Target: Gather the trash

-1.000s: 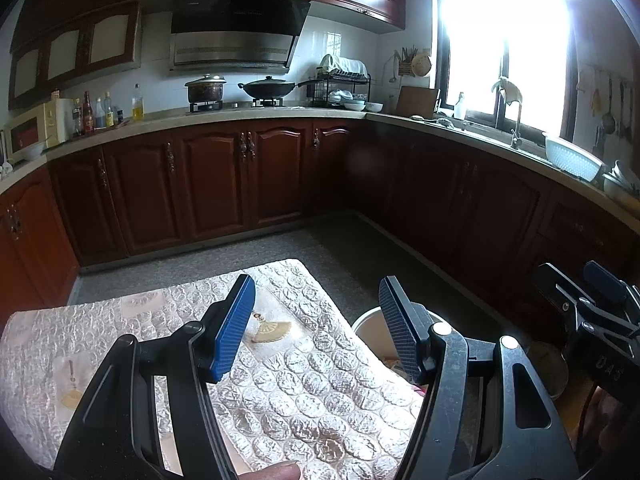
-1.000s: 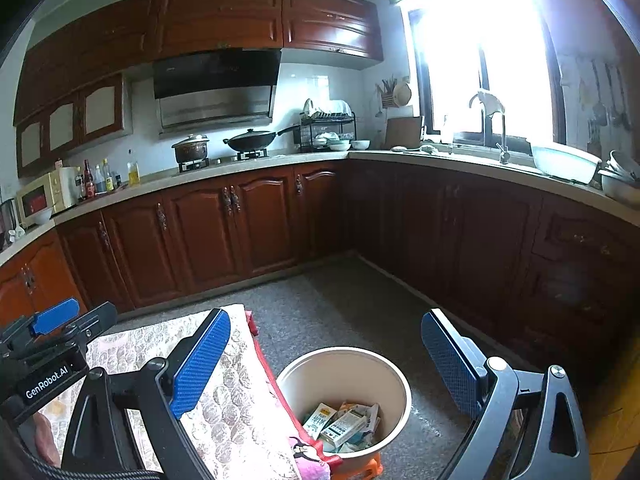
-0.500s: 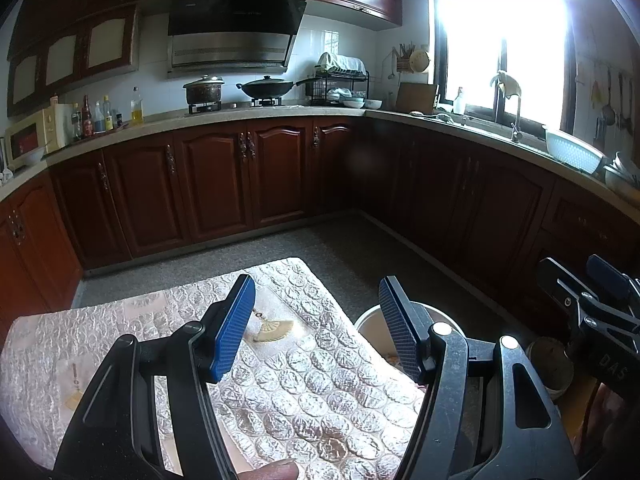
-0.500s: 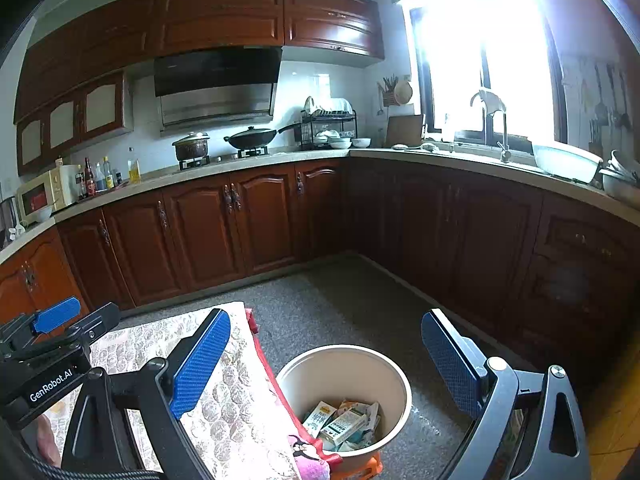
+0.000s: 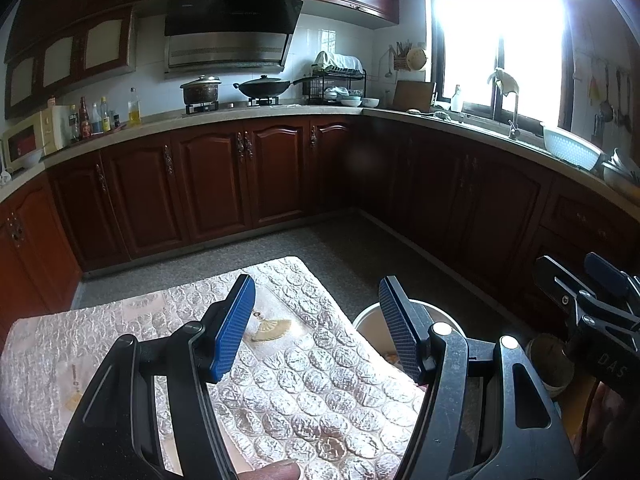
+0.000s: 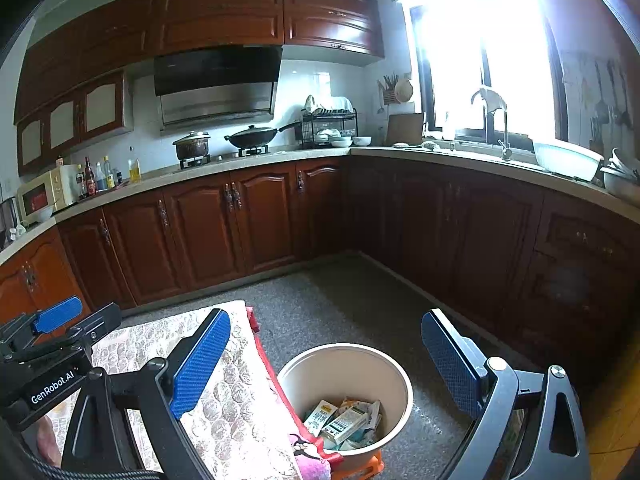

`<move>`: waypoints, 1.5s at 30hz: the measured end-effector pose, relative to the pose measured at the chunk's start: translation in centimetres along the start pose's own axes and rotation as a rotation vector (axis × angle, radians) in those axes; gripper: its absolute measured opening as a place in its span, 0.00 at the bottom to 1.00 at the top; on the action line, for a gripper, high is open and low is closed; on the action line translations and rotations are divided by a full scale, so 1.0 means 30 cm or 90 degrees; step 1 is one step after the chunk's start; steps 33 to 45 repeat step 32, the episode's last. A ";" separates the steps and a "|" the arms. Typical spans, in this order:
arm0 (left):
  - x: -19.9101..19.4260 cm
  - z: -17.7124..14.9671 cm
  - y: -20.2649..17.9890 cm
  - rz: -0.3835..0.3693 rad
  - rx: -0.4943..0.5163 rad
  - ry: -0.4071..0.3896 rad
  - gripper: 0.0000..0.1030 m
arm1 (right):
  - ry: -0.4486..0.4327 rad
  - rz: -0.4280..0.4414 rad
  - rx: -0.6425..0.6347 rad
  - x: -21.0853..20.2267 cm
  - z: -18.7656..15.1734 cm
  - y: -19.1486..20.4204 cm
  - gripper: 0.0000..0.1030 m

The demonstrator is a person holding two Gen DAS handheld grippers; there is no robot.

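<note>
Left wrist view first: the left gripper (image 5: pixel 316 320) has its blue pads apart with nothing between them, hanging over a table (image 5: pixel 304 384) covered in a shiny embossed cloth with a little fan picture on it. A fingertip (image 5: pixel 276 472) pokes in at the bottom edge. Just past the table's right edge you can see part of the rim of a white trash bin (image 5: pixel 368 314) on the floor, mostly hidden behind the right finger. The right gripper (image 5: pixel 588 284) shows at the far right of the view, but from here I can't tell how wide it is. Kitchen behind: dark wood cabinets (image 5: pixel 208 184), a pot and a wok on the stove. Right wrist view: the right gripper (image 6: pixel 324 364) is spread wide and empty, sitting above the trash bin (image 6: pixel 394 368), which stands on the grey floor (image 6: pixel 340 304) right beside the table (image 6: pixel 240 412). Inside the bin there's trash (image 6: pixel 344 420), crumpled small cartons and wrappers piled at the bottom. A red cloth edge (image 6: pixel 276 384) hangs off the table, touching the bin's rim. The left gripper (image 6: pixel 72 320) peeks in at the left.
</note>
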State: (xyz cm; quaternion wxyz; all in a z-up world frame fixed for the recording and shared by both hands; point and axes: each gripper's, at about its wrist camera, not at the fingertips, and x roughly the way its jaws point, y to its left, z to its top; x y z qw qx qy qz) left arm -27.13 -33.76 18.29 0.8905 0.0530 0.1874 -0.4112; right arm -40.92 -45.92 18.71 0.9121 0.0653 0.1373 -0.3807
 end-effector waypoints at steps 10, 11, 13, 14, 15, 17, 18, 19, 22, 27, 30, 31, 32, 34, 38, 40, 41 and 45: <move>0.002 -0.001 0.001 -0.003 0.000 0.001 0.62 | 0.003 0.001 0.001 0.003 0.005 -0.002 0.92; 0.003 -0.002 0.000 -0.004 0.001 0.002 0.62 | 0.004 0.002 0.001 0.010 0.009 -0.005 0.92; 0.003 0.000 -0.001 -0.005 0.003 0.002 0.62 | 0.006 0.003 0.002 0.014 0.008 -0.006 0.92; 0.004 0.000 -0.003 -0.006 0.004 0.002 0.61 | 0.006 0.004 0.002 0.016 0.006 -0.007 0.92; 0.004 0.001 -0.003 -0.006 0.004 0.002 0.62 | 0.007 0.004 0.002 0.018 0.009 -0.009 0.92; 0.006 0.001 -0.003 -0.008 0.005 0.003 0.62 | 0.007 0.004 0.001 0.017 0.008 -0.009 0.92; 0.010 0.002 -0.001 -0.008 0.005 0.004 0.62 | 0.007 0.004 0.002 0.017 0.007 -0.009 0.92; 0.008 -0.002 0.001 -0.009 0.006 0.004 0.62 | 0.007 0.004 0.002 0.017 0.008 -0.008 0.92; 0.014 -0.003 0.010 -0.014 0.006 0.008 0.62 | 0.010 0.005 0.001 0.023 0.002 -0.015 0.92; 0.031 -0.009 0.032 -0.031 -0.004 0.013 0.62 | 0.018 0.007 -0.004 0.040 -0.007 -0.014 0.92; 0.044 -0.010 0.047 -0.039 -0.006 0.015 0.62 | 0.023 0.008 -0.005 0.047 -0.012 -0.014 0.92; 0.045 -0.015 0.046 -0.038 -0.006 0.015 0.62 | 0.025 0.008 -0.006 0.053 -0.010 -0.012 0.92; 0.048 -0.018 0.049 -0.037 -0.006 0.016 0.62 | 0.028 0.008 -0.008 0.058 -0.013 -0.010 0.92; 0.048 -0.018 0.049 -0.037 -0.006 0.016 0.62 | 0.028 0.008 -0.008 0.058 -0.013 -0.010 0.92; 0.048 -0.018 0.049 -0.037 -0.006 0.016 0.62 | 0.028 0.008 -0.008 0.058 -0.013 -0.010 0.92; 0.048 -0.018 0.049 -0.037 -0.006 0.016 0.62 | 0.028 0.008 -0.008 0.058 -0.013 -0.010 0.92; 0.048 -0.018 0.049 -0.037 -0.006 0.016 0.62 | 0.028 0.008 -0.008 0.058 -0.013 -0.010 0.92; 0.048 -0.018 0.049 -0.037 -0.006 0.016 0.62 | 0.028 0.008 -0.008 0.058 -0.013 -0.010 0.92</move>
